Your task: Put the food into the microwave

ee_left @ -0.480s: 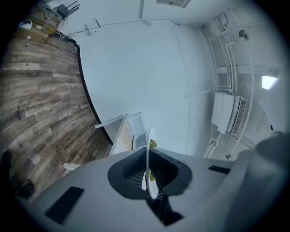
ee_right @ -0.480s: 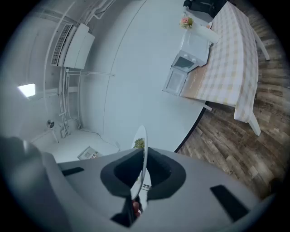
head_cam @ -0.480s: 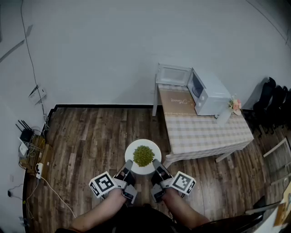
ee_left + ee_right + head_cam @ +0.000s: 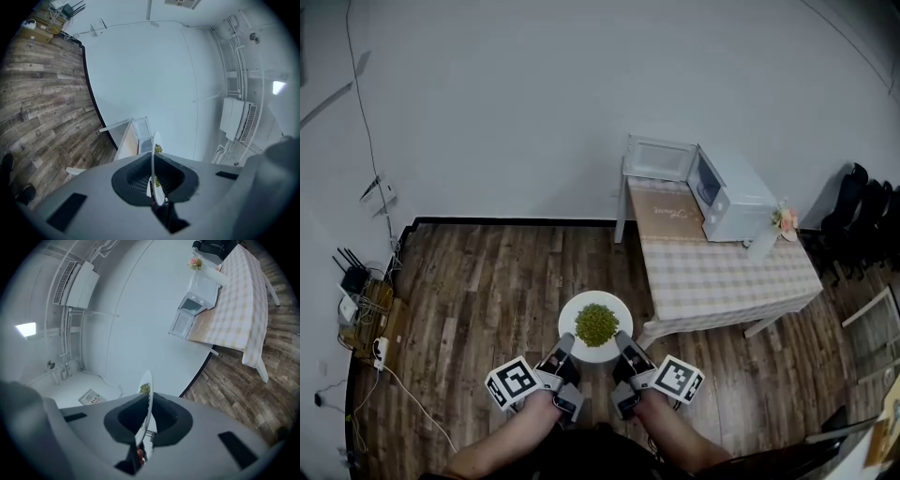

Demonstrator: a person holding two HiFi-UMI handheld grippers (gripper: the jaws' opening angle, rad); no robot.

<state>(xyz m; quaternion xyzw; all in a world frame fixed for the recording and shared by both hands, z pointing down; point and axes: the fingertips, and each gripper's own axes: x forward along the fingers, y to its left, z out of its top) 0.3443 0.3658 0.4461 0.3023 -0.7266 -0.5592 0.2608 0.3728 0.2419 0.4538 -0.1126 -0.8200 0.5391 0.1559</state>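
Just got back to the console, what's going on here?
A person holds a white plate of green food above the wooden floor, the left gripper and right gripper each clamped on its near rim. The microwave sits on the checked table ahead to the right, door open. The plate has not reached the table yet.

One round white plate (image 4: 570,323) bearing one heap of green food (image 4: 596,323), centre; two grey grippers at 6 o'clock: left gripper (image 4: 565,342), right gripper (image 4: 622,339). At 2 o'clock: one white microwave (image 4: 736,199), one checked-cloth table (image 4: 722,272), one pink flower bunch (image 4: 786,219).
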